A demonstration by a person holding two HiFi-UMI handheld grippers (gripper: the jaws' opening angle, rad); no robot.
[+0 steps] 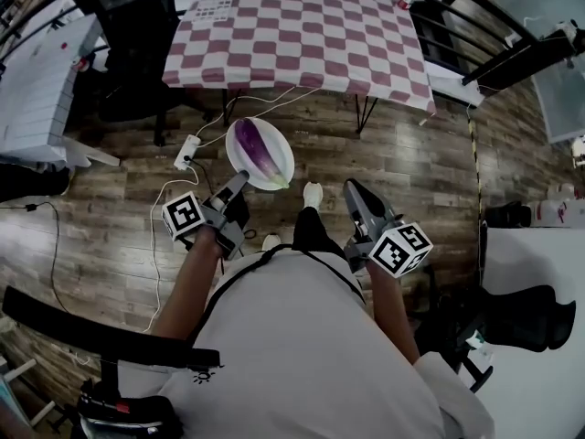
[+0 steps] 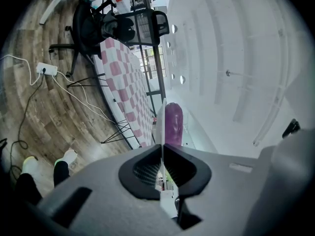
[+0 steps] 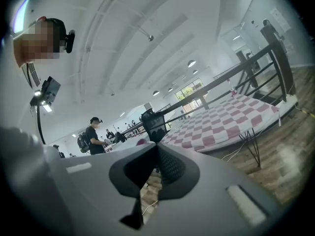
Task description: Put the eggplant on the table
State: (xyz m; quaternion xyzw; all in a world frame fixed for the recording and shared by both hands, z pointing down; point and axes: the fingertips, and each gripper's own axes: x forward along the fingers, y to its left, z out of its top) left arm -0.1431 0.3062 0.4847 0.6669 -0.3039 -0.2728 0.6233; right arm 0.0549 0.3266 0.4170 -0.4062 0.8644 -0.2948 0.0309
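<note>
Checkered surface [image 1: 302, 35] standing ahead over wooden floor; I am holding the eggplant [image 1: 258, 149] short of it on a plate [image 1: 236, 161].
My left tongs [image 1: 241, 181] are clamping the plate's near rim, with the eggplant lying crosswise just beyond them. My right tongs [image 1: 351, 188] are hanging closed, empty.

Purple eggplant [image 1: 259, 147], white plate [image 1: 279, 149], seemingly red-white checked tablecloth [image 1: 302, 35].

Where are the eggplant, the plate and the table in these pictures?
eggplant [image 1: 257, 147]: head view, middle of its purple skin.
plate [image 1: 282, 161]: head view, bare white part to the right of the eggplant.
table [image 1: 302, 35]: head view, middle of its checkered cloth.
</note>
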